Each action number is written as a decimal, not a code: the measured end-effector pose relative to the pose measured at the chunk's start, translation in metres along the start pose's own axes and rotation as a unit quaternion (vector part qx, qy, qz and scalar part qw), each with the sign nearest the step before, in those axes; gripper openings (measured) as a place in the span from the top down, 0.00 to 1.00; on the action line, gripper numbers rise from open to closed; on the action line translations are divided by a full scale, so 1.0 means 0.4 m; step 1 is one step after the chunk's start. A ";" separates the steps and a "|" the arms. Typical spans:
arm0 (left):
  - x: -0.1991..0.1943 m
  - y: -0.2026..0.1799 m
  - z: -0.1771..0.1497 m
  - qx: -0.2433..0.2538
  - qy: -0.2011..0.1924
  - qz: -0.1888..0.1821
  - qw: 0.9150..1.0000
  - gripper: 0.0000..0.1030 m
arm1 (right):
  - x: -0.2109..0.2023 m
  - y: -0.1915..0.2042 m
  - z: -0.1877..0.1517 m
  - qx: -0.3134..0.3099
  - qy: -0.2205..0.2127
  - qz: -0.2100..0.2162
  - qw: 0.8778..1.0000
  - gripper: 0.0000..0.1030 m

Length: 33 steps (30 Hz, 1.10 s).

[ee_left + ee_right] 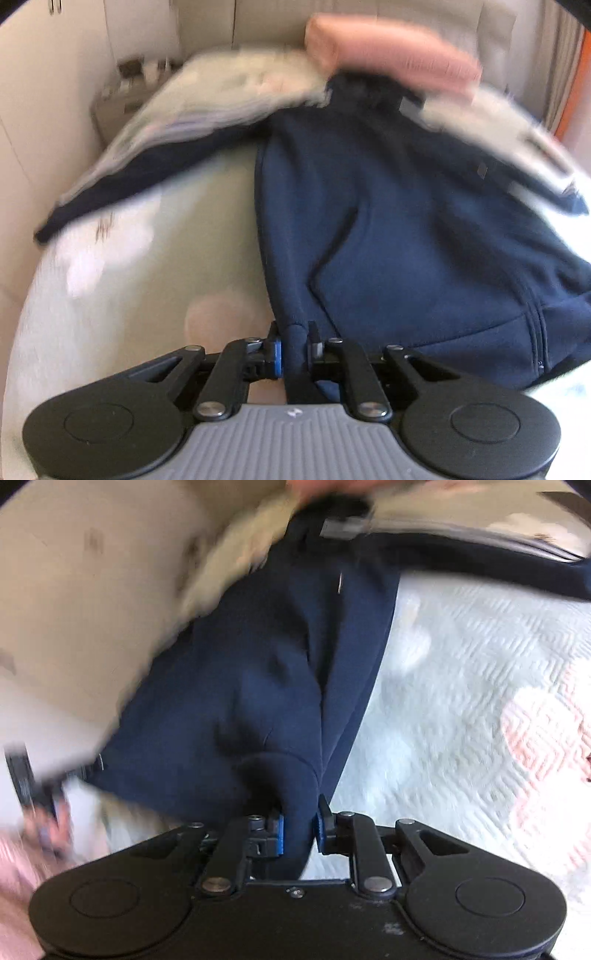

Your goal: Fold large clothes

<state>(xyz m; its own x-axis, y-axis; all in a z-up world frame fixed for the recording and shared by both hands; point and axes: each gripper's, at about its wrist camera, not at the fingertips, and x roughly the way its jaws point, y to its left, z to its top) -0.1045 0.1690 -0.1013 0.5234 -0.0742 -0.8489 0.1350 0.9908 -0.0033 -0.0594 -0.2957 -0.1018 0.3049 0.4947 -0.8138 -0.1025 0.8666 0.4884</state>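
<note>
Pale quilted bedding (461,672) is the surface I am working over, and nearest to me both tools are pinched down on the navy jacket (388,229): my left gripper (294,345) has a thin fold of its near hem clamped between almost closed jaws, and my right gripper (300,829) squeezes a thicker bunch of the same hem. I hold it at two points, I judge, so the hem lifts evenly for a fold. Farther off, its body and one dark sleeve (147,177) lie across the bed toward a pink pillow (391,51).
</note>
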 end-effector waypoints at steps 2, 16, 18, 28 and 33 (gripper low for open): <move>0.062 -0.010 -0.044 0.034 0.041 0.035 0.998 0.87 | 0.064 -0.001 -0.025 -0.035 0.078 -0.053 0.995 0.81; 0.080 0.067 0.017 -0.067 0.018 -0.004 0.998 0.21 | 0.107 -0.076 0.035 0.036 0.007 -0.021 0.999 0.22; 0.117 0.100 0.018 -0.108 0.022 -0.014 0.994 0.30 | 0.174 -0.063 0.044 0.030 0.029 -0.048 0.998 0.22; 0.087 0.106 -0.028 -0.147 0.012 -0.004 0.989 0.94 | 0.152 -0.037 -0.011 0.020 -0.007 -0.067 0.998 0.91; 0.077 0.075 -0.038 -0.086 0.017 0.029 0.996 0.83 | 0.203 -0.062 -0.021 0.022 0.047 -0.096 0.994 0.79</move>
<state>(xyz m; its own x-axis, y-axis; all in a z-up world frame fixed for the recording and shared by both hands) -0.0971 0.1981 -0.1356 0.4963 -0.0161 -0.8680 -0.0414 0.9982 -0.0422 -0.0402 -0.2766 -0.1826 0.2246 0.3265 -0.9181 -0.0081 0.9428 0.3333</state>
